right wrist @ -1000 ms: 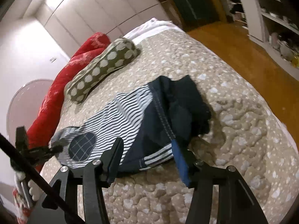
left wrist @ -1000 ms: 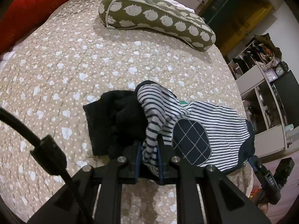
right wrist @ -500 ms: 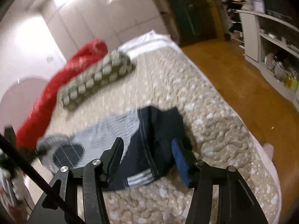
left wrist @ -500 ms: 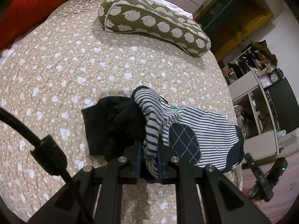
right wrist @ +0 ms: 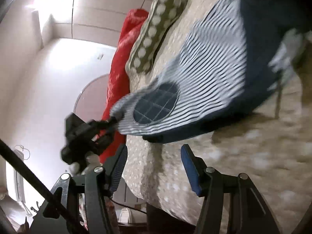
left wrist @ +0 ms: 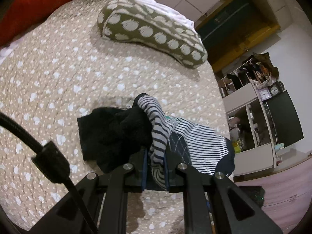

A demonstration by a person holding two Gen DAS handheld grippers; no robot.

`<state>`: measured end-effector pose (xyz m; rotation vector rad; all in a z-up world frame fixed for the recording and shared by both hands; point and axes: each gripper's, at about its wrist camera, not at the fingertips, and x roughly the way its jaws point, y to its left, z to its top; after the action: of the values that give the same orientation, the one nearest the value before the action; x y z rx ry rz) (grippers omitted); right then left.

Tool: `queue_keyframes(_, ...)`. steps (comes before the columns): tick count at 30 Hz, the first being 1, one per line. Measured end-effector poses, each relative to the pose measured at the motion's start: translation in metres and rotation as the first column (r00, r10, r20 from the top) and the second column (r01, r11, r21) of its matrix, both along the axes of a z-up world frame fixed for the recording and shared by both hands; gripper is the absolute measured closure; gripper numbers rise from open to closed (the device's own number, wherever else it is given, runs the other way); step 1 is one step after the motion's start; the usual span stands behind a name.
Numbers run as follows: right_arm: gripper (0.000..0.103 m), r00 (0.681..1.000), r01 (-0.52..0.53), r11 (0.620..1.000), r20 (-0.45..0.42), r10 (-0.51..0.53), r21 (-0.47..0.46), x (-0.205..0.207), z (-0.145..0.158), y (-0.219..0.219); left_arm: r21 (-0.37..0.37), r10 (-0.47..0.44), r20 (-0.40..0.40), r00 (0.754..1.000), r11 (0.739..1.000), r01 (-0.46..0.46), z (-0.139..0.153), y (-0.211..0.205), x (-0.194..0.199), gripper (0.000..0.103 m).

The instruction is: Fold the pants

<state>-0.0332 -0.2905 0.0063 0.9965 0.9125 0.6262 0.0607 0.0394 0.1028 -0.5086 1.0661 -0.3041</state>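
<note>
The striped navy-and-white pants (left wrist: 202, 144) with a quilted navy knee patch (right wrist: 156, 105) lie on the beige quilted bed (left wrist: 58, 78). My left gripper (left wrist: 155, 167) is shut on a bunched striped leg end, lifted a little above the bed. A black garment (left wrist: 111, 134) lies bunched beside it on the left. In the right wrist view the left gripper (right wrist: 87, 134) shows holding the pants' leg end at the bed edge. My right gripper (right wrist: 154, 167) is open and empty, just off the bed edge below the pants.
An olive pillow with white spots (left wrist: 154, 31) lies at the far side of the bed, with a red blanket (left wrist: 39, 2) behind it. Shelves (left wrist: 253, 117) stand to the right past the bed edge.
My right gripper has let go of the pants' waist, pulled back and swung low to the bed edge. My left gripper keeps its hold on the leg and has shifted slightly.
</note>
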Motion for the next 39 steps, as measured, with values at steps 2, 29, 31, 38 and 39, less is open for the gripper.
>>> queue_keyframes(2,0.035,1.0,0.005,1.0,-0.013,-0.005,-0.01,0.014,-0.005,0.013,-0.002,0.0,0.008,1.0,1.0,0.0,0.005,0.0,-0.001,0.09)
queue_keyframes(29,0.097,0.923,0.385,0.845,0.152,-0.354,-0.37,0.055,0.07,-0.081,-0.059,0.105,-0.073,0.992,0.992,-0.11,-0.016,0.03,0.035,0.09)
queue_keyframes(31,0.097,0.929,0.371,0.843,0.155,-0.336,-0.389,0.083,0.08,-0.078,-0.03,0.116,-0.078,0.99,0.993,-0.118,-0.014,0.028,0.057,0.09)
queue_keyframes(38,0.096,0.938,0.333,0.78,0.102,-0.331,-0.529,0.197,0.081,-0.073,-0.085,0.138,-0.143,0.98,0.985,-0.151,-0.029,0.034,0.143,0.088)
queue_keyframes(39,0.095,0.937,0.331,0.772,0.094,-0.336,-0.542,0.208,0.078,-0.074,-0.085,0.145,-0.131,0.981,0.984,-0.157,-0.027,0.038,0.149,0.088)
